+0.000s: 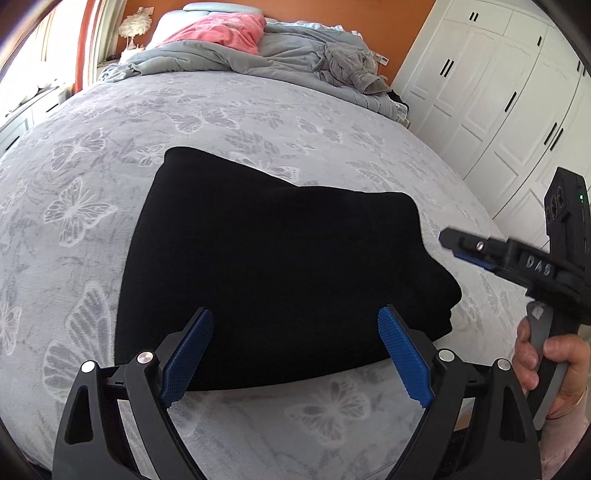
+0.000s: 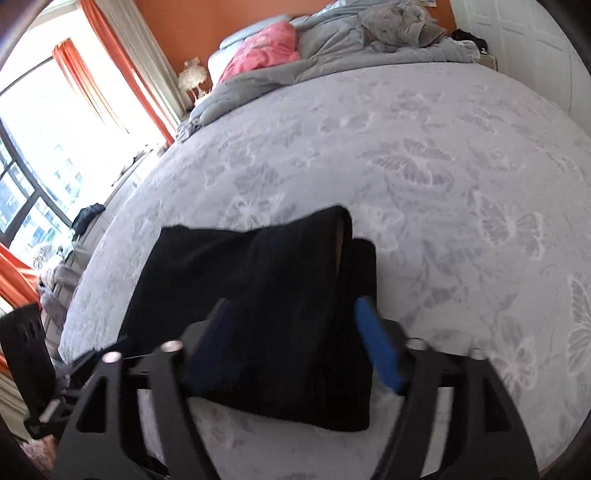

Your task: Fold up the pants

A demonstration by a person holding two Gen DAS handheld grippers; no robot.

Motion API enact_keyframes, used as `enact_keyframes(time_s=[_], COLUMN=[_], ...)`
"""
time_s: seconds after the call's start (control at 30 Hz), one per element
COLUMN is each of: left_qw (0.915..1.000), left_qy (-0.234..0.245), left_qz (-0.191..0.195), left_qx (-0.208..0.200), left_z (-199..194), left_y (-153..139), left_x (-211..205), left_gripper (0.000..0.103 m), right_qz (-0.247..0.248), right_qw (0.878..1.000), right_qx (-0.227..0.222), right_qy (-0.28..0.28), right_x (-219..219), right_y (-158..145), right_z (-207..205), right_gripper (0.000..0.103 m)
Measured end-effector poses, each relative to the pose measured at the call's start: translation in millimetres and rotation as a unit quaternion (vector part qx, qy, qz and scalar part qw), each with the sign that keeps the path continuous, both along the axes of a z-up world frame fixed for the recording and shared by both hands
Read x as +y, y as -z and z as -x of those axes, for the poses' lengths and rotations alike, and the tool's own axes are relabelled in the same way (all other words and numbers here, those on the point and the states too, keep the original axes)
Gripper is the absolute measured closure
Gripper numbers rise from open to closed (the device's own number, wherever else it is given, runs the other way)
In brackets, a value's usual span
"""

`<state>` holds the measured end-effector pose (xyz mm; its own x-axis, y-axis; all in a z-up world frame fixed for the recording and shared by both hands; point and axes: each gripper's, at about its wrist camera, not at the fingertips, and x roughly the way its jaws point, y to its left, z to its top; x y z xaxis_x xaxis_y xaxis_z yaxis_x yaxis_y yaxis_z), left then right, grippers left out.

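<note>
The black pants (image 1: 273, 266) lie folded into a thick bundle on the grey butterfly-print bedspread (image 1: 110, 140). My left gripper (image 1: 295, 310) stands open over the bundle's near edge. Its blue pads (image 1: 188, 354) are spread wide and press on nothing. At the right of the left wrist view a hand (image 1: 546, 362) holds my right gripper (image 1: 452, 242), which hovers just beyond the pants' right side, clear of the cloth. In the right wrist view the right gripper (image 2: 291, 306) is open above the pants (image 2: 258, 266), whose stacked layers show along the right edge.
A crumpled grey duvet (image 1: 295, 48), a pink blanket (image 1: 221, 31) and a grey plush toy (image 1: 351, 62) lie at the head of the bed. White wardrobe doors (image 1: 498, 110) stand to the right. A bright window with orange curtains (image 2: 103, 70) is on the left.
</note>
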<state>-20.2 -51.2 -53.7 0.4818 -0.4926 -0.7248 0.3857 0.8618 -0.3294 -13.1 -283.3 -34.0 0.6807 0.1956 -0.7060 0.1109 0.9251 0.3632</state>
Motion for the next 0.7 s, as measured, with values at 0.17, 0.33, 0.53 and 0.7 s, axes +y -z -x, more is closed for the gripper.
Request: enact_keyframes(time_s=[0.17,0.33,0.53,0.7], left_qw=[1.0,0.9999,1.0,1.0], left_qy=[0.001,0.004,-0.003,-0.001], left_qz=[-0.002,-0.008,0.004,0.003], left_qx=[-0.003,-0.01,0.0,0.0], left_z=[-4,-9,-21,-21], left_y=[3,5,6,3], left_x=[-6,-8,1,0], left_gripper=[0.015,0.015,0.015,0.015], right_qz=[-0.019,-0.076,0.036,0.004], right_qw=[1.0,0.995,0.998,0.998], right_qx=[0.016,0.055,0.052,0.055], right_qy=[0.005,-0.027,-0.017,-0.005], right_x=[-19,-13,-5,-19], right_y=[8,30,19,21], right_z=[-54,-90,-84,-65], right_gripper=[0.025,0.099,0.098,0.089])
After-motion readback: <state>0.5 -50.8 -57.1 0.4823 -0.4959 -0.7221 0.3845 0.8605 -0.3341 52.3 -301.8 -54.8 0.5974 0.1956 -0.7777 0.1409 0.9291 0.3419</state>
